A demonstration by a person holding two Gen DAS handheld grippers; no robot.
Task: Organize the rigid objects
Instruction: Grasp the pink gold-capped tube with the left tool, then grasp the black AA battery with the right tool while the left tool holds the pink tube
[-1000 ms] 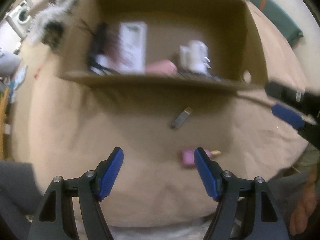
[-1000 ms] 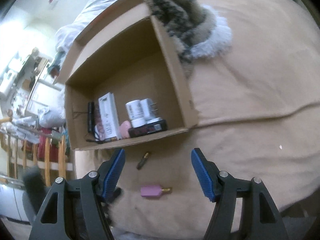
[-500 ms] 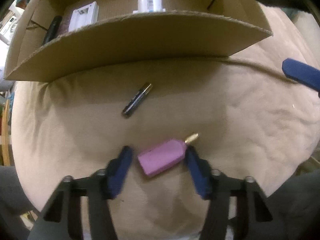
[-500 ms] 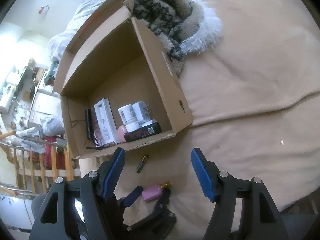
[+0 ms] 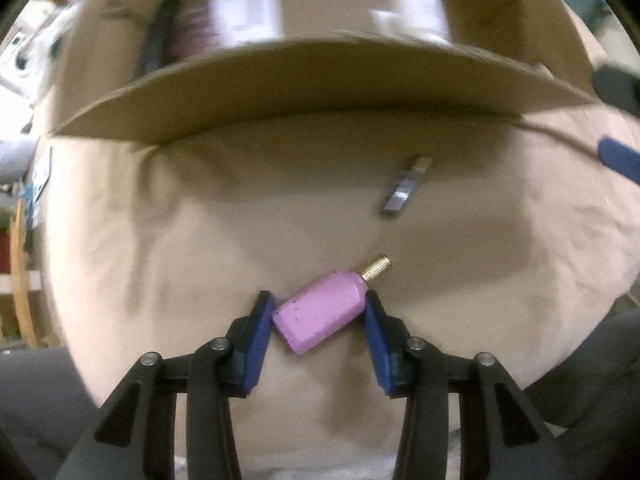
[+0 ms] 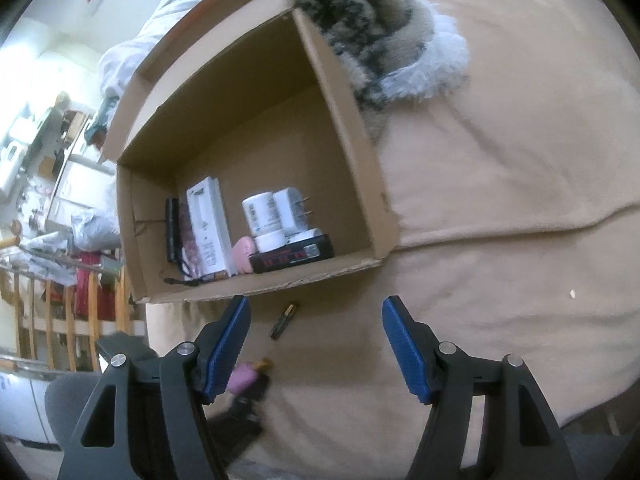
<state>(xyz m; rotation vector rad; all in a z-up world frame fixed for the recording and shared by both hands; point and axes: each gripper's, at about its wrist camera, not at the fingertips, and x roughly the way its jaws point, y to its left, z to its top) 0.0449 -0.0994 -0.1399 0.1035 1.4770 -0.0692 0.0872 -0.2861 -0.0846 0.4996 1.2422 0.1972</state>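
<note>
My left gripper (image 5: 318, 314) is shut on a pink bottle (image 5: 322, 316) with a gold cap, held just above the tan blanket. The bottle also shows in the right wrist view (image 6: 242, 376), partly behind my right gripper's left finger. A dark battery (image 5: 404, 186) lies on the blanket in front of the open cardboard box (image 5: 320, 80), and shows in the right wrist view (image 6: 283, 320). My right gripper (image 6: 316, 332) is open and empty above the blanket, near the box's front wall (image 6: 280, 280).
The box holds a white carton (image 6: 208, 224), white jars (image 6: 260, 216), a plug adapter (image 6: 290, 208), a black device (image 6: 292, 256) and a dark flashlight (image 6: 172, 224). A furry patterned item (image 6: 372, 36) lies beside the box. Furniture stands at the left edge.
My left gripper closed on the pink bottle and shifted left with it; the battery now lies to its right. My right gripper stayed open, moving slightly closer to the box.
</note>
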